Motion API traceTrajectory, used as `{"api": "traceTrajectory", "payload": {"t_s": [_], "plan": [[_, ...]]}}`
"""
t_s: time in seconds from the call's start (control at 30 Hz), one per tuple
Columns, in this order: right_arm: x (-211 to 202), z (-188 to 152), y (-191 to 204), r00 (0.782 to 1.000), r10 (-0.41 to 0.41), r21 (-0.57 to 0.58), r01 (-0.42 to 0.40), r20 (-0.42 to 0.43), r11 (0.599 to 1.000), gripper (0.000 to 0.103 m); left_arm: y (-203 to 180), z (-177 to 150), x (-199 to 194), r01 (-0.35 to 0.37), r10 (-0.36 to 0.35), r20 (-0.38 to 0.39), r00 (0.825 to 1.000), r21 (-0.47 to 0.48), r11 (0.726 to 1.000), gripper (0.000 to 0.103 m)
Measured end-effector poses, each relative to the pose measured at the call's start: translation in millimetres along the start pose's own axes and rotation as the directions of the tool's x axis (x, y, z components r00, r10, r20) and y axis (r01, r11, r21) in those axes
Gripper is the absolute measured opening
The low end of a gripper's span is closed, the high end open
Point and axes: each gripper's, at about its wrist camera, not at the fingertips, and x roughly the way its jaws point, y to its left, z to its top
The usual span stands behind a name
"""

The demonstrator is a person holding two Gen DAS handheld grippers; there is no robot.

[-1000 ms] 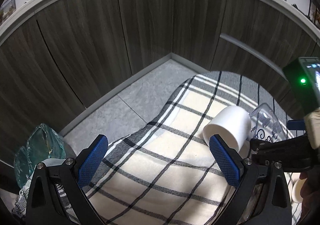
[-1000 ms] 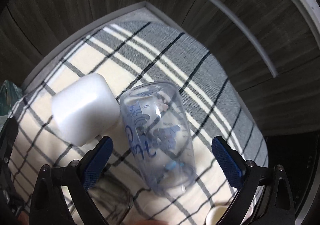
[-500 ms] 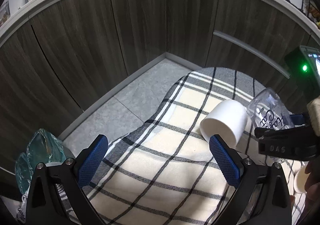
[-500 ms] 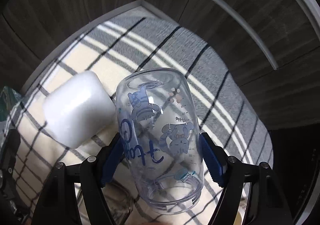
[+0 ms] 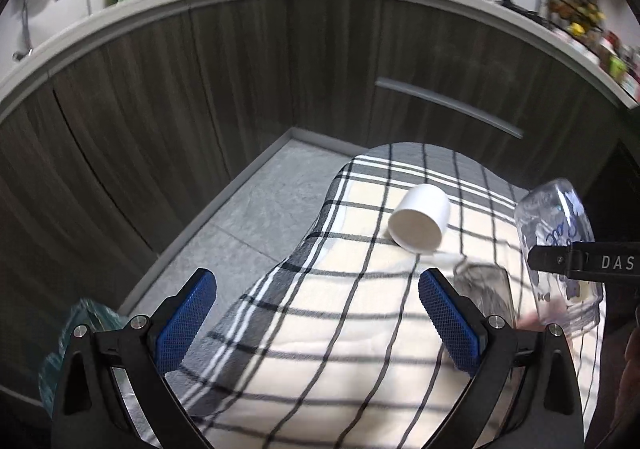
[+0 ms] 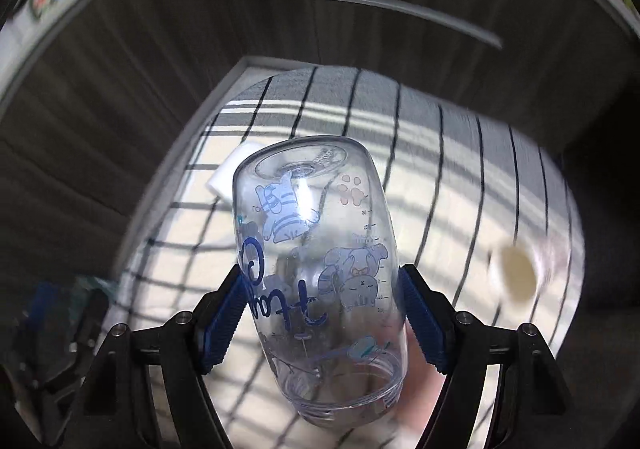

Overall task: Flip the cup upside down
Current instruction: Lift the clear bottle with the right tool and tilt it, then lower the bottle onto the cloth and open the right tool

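My right gripper point(image 6: 322, 313) is shut on a clear plastic cup point(image 6: 316, 249) with blue cartoon prints, held above the checked cloth with its base pointing away from me and its open mouth toward the camera. The same cup point(image 5: 556, 249) shows at the right of the left wrist view, clamped by the right gripper's fingers point(image 5: 560, 261). My left gripper point(image 5: 316, 313) is open and empty above the cloth's near left part.
A white cup point(image 5: 420, 223) lies on its side on the checked cloth point(image 5: 320, 329). A clear glass point(image 5: 486, 289) lies beside it. A small cup with a tan inside point(image 6: 516, 275) sits at the right. Dark cabinet doors point(image 5: 160, 109) surround the grey floor point(image 5: 248, 217).
My right gripper closed on the clear cup and lifted it off the cloth, tilting its base upward. My left gripper drew back and up, staying open.
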Motion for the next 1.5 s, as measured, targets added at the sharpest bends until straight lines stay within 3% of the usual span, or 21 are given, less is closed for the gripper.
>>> {"api": "traceTrajectory", "payload": {"t_s": [0.13,0.27,0.63,0.87,1.2,1.5], "plan": [[-14.8,-47.6,-13.6,0.998,0.056,0.183,-0.059,0.021,0.981,0.075,13.2,-13.0,-27.2,0.024,-0.027,0.050,0.998,0.046,0.999,0.103],[-3.0,-98.8,-20.3,0.993,0.116,0.324,-0.110,0.001,0.940,0.075,24.4,-25.9,-43.1,0.035,-0.040,0.056,0.998,0.080,0.996,0.103],[32.6,-183.9,-0.2,0.981,0.195,0.492,-0.166,-0.007,0.855,0.075,48.2,-56.8,-57.5,0.067,-0.074,0.048,0.996,0.137,0.988,0.103],[50.6,-195.7,0.9,0.981,0.194,0.542,-0.161,-0.004,0.825,0.076,54.0,-68.5,-44.1,0.067,-0.068,-0.002,0.998,0.143,0.987,0.103],[47.3,-194.9,2.7,0.981,0.192,0.528,-0.170,0.012,0.832,0.085,47.0,-69.5,-48.0,0.072,-0.072,-0.003,0.997,0.173,0.982,0.103],[6.4,-201.4,-7.2,0.981,0.166,0.489,-0.194,0.101,0.850,0.085,30.6,-73.3,-64.6,0.097,-0.099,0.000,0.995,0.197,0.976,0.103]]}}
